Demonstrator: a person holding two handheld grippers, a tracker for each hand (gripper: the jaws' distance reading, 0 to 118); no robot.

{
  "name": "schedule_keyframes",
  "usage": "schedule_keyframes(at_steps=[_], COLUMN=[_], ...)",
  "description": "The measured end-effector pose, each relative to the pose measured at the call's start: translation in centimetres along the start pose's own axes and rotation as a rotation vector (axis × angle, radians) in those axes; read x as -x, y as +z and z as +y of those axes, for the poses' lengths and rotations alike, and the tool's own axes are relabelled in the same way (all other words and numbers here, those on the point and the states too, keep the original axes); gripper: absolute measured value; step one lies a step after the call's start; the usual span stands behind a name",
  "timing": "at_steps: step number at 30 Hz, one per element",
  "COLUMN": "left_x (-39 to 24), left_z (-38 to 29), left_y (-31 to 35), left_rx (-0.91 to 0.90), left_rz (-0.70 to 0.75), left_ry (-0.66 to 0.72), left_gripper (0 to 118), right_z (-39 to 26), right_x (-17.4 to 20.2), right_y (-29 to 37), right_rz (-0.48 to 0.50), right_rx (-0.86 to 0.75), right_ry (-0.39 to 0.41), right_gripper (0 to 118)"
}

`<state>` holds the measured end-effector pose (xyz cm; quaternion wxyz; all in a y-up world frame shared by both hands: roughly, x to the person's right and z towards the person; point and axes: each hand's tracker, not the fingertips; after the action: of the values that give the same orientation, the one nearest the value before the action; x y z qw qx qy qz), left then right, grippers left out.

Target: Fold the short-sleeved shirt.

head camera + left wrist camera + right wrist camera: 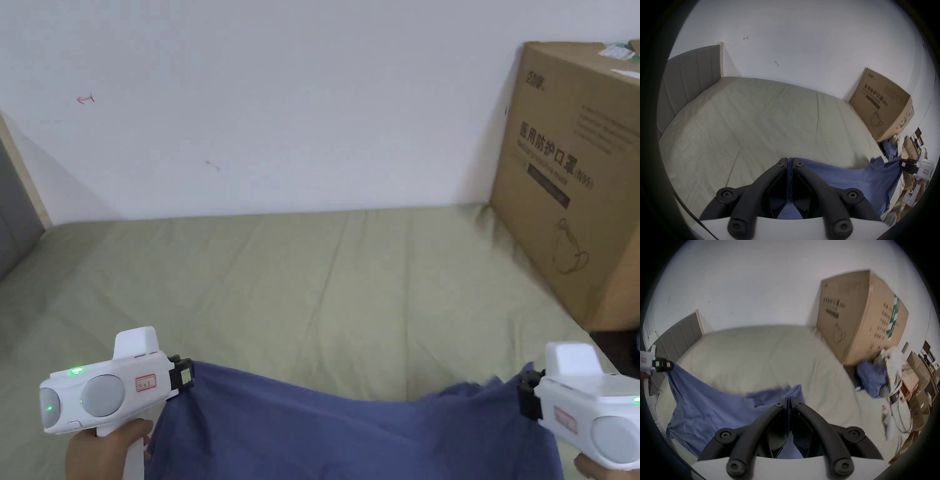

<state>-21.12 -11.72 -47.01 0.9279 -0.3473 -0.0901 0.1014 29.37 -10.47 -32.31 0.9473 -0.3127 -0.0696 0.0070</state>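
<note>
While stretched between both tools, blue short-sleeved shirt [325, 431] hangs at the near edge of the bed [312, 281], upper hem sagging in the middle, lower part draped down out of the head view. Left tool [185, 375] clamped on the shirt's left corner: in the left gripper view [790, 160], both jaws closed together with a strip of blue cloth pinched between them. Right tool [527, 390] gripping the opposite corner likewise: in the right gripper view [788, 400], jaws pressed tight, with bunched fabric pinched between the tips. Cloth near the right tool crumpled and blurred; cloth toward the left tool smoother, pulled into a long slope. Left hand [106, 450] wrapped around the white handle below the left tool, green lights lit on the housing. Pale green bed cover lightly creased, bare beyond the shirt. Large cardboard box [575, 175] standing on the bed's far right corner, against the white wall [281, 94]. Grey padded headboard [688, 84] at the bed's left end. Second bundle of blue cloth [872, 379] lying near the box's base, beside a pile of white material, well apart from the held shirt.
</note>
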Motion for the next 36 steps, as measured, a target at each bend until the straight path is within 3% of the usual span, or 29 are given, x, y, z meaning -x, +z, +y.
schedule_keyframes(at_steps=[6, 22, 30, 36], left_x=[-0.1, -2.5, -3.5, -2.8], left_z=[5.5, 24.5, 27.9, 26.7], left_y=[5.6, 18.4, 18.1, 12.6], left_rx=[-0.153, -0.502, -0.546, -0.482], left_rz=[0.010, 0.101, 0.127, 0.140], left_ry=[-0.029, -0.080, -0.117, -0.125], left_gripper=[2, 2, 2, 2], right_z=[7.6, 27.8, 32.7, 31.1], right_x=[-1.3, 0.8, 1.2, 1.2], right_y=[4.5, 11.2, 11.9, 8.1], right_rz=[0.035, 0.043, 0.047, 0.057], right_rx=[-0.214, -0.634, -0.711, -0.658], right_ry=[-0.015, 0.012, -0.002, 0.021], right_gripper=[2, 2, 2, 2])
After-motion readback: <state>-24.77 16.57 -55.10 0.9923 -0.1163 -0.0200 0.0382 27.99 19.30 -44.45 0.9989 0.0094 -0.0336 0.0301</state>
